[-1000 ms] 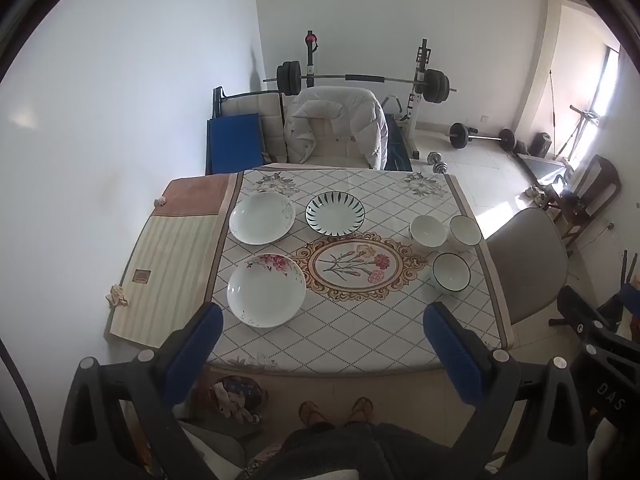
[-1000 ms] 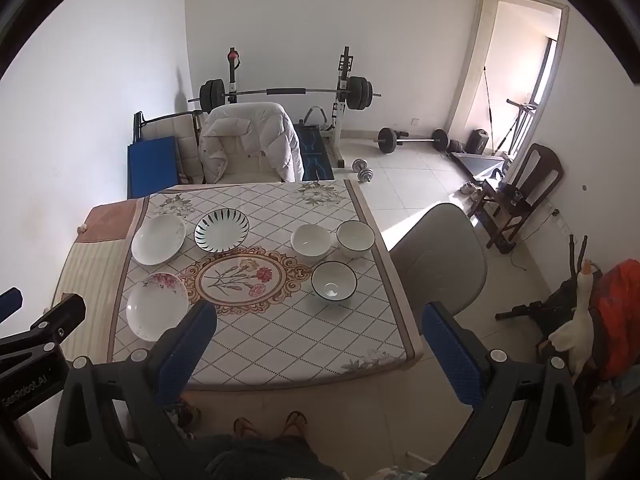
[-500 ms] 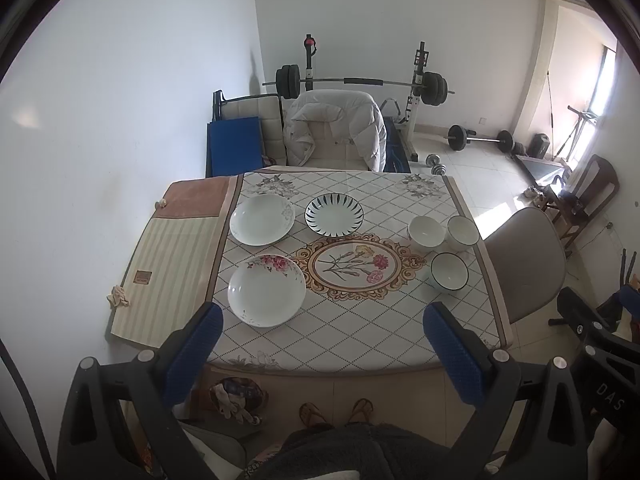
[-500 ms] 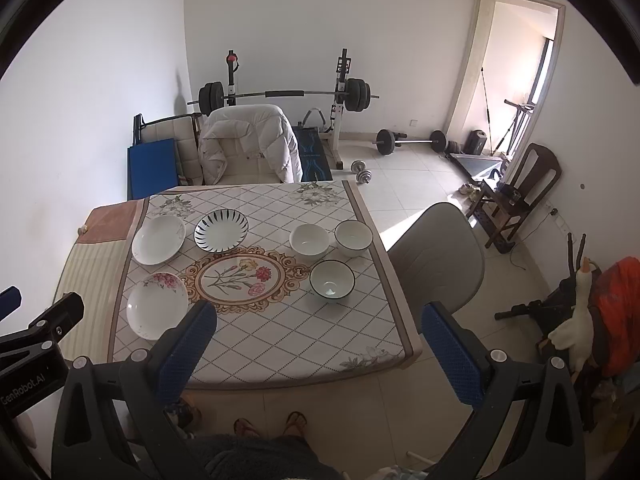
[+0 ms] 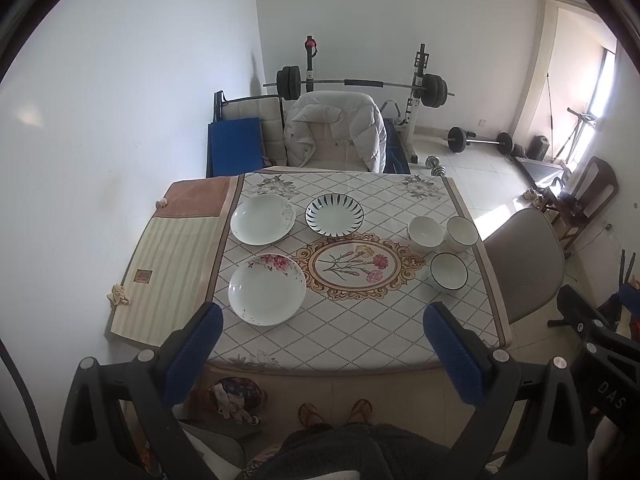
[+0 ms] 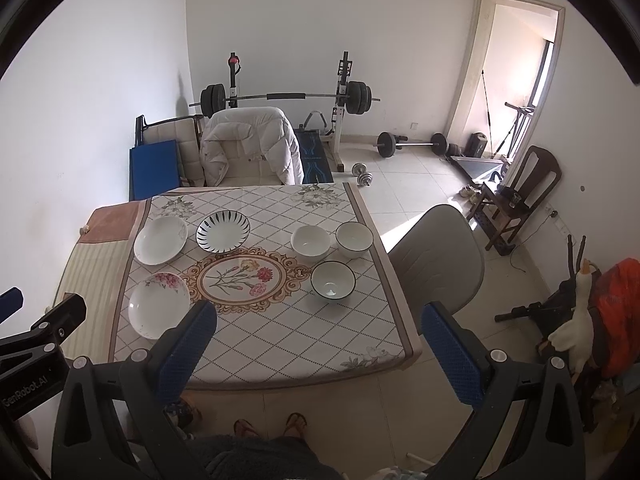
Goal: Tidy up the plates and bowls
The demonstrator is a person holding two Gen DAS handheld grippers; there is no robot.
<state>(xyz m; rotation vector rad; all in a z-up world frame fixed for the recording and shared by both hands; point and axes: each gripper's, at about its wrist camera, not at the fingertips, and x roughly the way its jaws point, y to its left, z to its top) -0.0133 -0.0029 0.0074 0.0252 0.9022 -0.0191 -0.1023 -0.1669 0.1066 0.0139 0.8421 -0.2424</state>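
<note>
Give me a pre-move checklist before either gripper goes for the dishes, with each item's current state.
1. Left gripper open and empty: ok.
2. Right gripper open and empty: ok.
3. Three plates lie apart, none stacked: floral plate, white plate, striped plate: ok.
4. Three bowls upright, open side up: dark-rimmed bowl, white bowl, far bowl: ok. The two rear bowls sit very close; touching or not: cannot tell.
5. Grippers within reach of the table: not ok, both are held high and back from its near edge.
6. Bowls empty: ok.
</note>
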